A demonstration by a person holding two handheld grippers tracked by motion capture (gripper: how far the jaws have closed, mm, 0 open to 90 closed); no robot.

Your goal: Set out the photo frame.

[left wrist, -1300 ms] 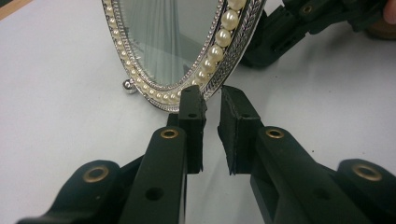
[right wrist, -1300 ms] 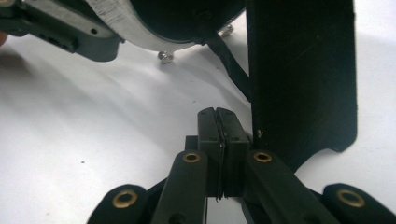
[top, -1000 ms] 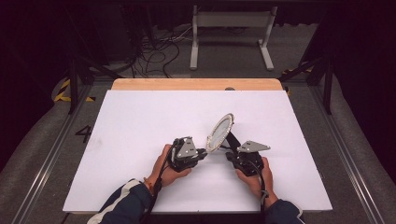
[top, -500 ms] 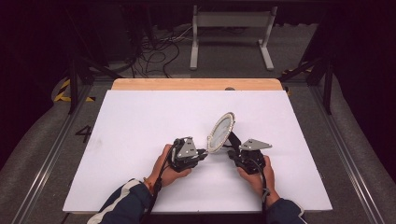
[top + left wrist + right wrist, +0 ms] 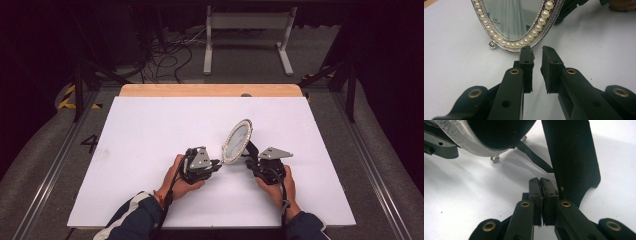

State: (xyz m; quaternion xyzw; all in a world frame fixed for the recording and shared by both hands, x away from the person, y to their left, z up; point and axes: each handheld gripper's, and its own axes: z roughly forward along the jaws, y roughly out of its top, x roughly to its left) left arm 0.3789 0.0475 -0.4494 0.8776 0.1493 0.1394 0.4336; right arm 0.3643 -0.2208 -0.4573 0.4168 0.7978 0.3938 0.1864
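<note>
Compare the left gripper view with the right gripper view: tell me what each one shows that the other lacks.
Left gripper view: the oval mirror's glass face, ringed with pearls, and the left gripper, its jaws slightly apart just short of the frame. Right gripper view: the mirror's dark back, its black easel stand and strap, and the right gripper with jaws shut, holding nothing. Both: small silver ball feet and the white table.

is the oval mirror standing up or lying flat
Standing, tilted back: the oval pearl-rimmed mirror rests on small silver feet with its black back stand propped out.
</note>
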